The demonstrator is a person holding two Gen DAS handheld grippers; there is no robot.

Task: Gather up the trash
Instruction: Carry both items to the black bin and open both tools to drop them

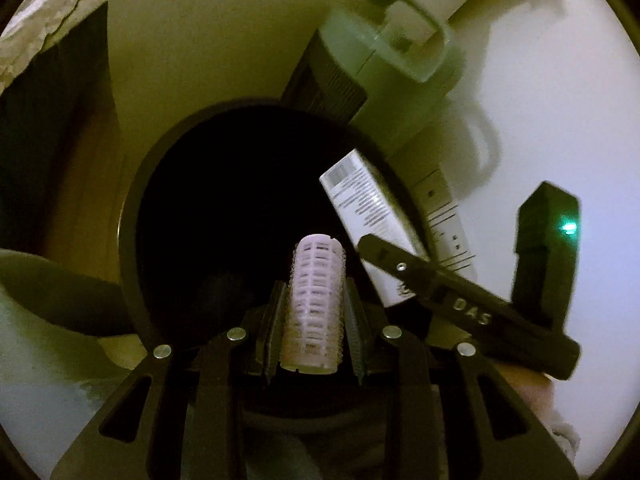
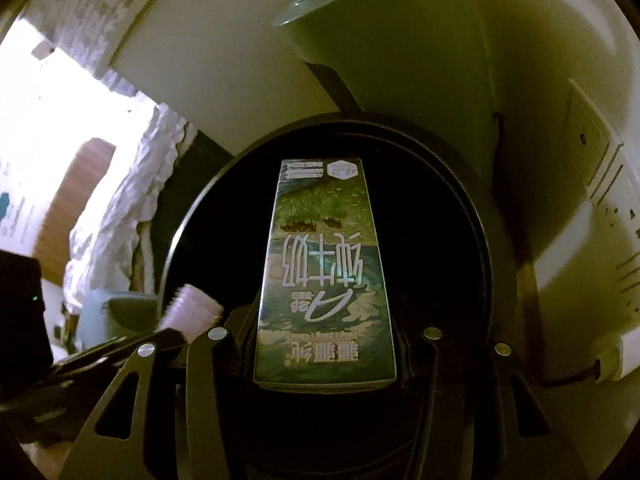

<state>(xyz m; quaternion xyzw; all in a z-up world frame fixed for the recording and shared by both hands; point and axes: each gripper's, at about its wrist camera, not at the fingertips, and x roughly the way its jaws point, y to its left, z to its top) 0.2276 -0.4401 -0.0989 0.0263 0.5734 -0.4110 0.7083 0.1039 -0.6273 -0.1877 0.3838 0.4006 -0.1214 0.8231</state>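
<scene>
Both items hang over the black bin (image 1: 132, 216): the left gripper (image 1: 314, 312) clamps a pink hair roller (image 1: 316, 300), the right gripper (image 2: 326, 320) a milk carton (image 2: 324, 276). Next, I judge, the 2 grippers must open to drop them inside.

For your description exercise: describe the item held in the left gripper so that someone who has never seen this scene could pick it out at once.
Find the round black bin on the floor by the pale wall. Above its dark opening, the left gripper clamps a small pale pink hair roller, a short cylinder pointing away from the camera. Its slotted, fuzzy surface sets it apart from the flat-sided milk carton held by the right gripper beside it.
</scene>
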